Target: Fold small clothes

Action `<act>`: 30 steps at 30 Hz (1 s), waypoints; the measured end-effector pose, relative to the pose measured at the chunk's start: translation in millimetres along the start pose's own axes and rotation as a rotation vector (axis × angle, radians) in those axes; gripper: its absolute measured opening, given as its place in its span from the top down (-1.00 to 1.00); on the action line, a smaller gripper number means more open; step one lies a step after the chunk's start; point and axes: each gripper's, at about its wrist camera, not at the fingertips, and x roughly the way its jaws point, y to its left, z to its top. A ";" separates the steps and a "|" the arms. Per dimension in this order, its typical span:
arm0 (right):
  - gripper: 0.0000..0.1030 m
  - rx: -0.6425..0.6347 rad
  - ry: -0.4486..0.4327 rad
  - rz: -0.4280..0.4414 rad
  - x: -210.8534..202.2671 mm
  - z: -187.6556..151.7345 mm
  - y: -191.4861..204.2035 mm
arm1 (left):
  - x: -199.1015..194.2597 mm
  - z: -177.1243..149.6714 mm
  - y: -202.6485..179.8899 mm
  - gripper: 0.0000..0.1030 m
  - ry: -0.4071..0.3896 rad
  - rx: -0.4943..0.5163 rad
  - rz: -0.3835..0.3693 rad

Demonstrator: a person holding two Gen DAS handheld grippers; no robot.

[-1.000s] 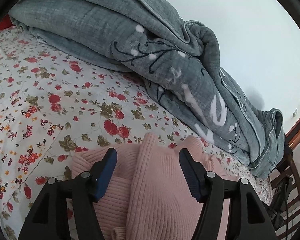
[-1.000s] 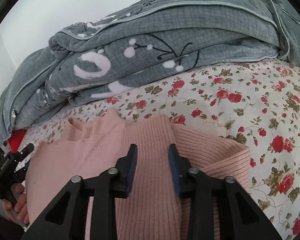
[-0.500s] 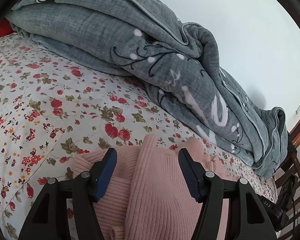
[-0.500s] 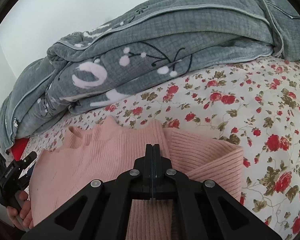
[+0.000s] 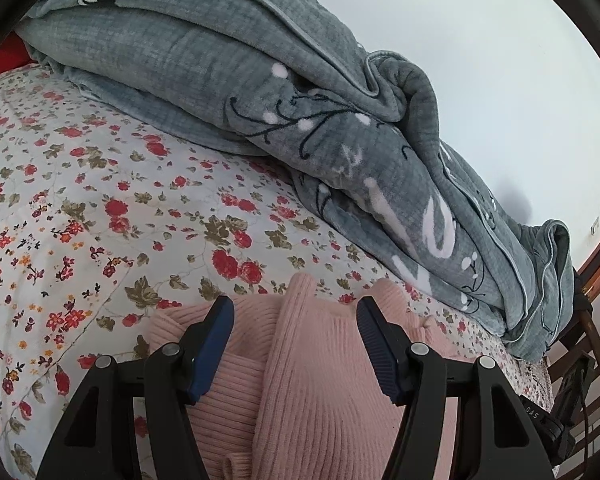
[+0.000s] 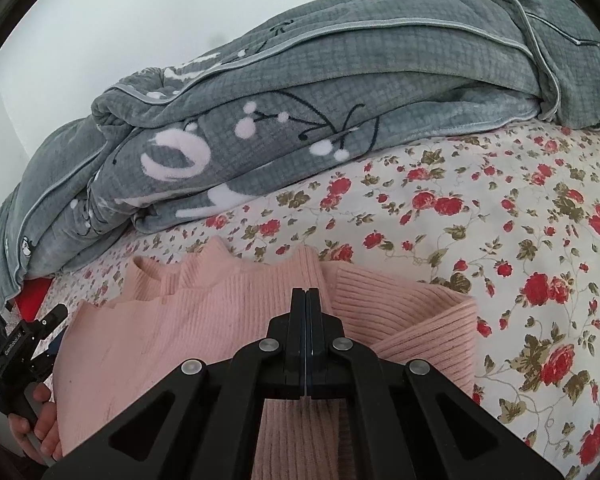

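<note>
A pink ribbed sweater (image 5: 320, 380) lies partly folded on the flowered bedsheet (image 5: 80, 220), one sleeve laid across its body. My left gripper (image 5: 296, 320) hovers over it, open, with a fold ridge between the blue pads (image 5: 214, 344) but untouched. In the right wrist view the sweater (image 6: 188, 328) fills the lower middle, its scalloped collar at the far left. My right gripper (image 6: 306, 294) is shut above the sweater's middle, pads pressed together with no cloth between them. The left gripper (image 6: 28, 344) also shows at that view's left edge, held by a hand (image 6: 40, 432).
A bulky grey patterned blanket (image 5: 300, 120) is heaped along the far side of the bed against a white wall, also seen as blanket (image 6: 300, 120). A wooden chair back (image 5: 580, 360) stands beyond the bed's right end. Bare flowered sheet (image 6: 520, 240) lies beside the sweater.
The right gripper's jaws have closed from slightly apart to fully together over the sweater. The left gripper has stayed open in about the same spot.
</note>
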 end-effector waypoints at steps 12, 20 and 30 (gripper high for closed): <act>1.00 0.033 -0.001 -0.006 -0.6 0.5 -6.1 | -0.3 -0.8 -6.4 -0.24 0.010 0.021 -0.003; 0.88 0.060 0.049 0.010 6.9 -0.4 -11.1 | 13.6 -3.5 -15.6 -0.20 0.071 0.070 0.077; 0.76 0.033 0.047 0.008 7.5 -1.2 -5.9 | 11.2 -3.7 -9.0 0.83 0.061 0.036 0.082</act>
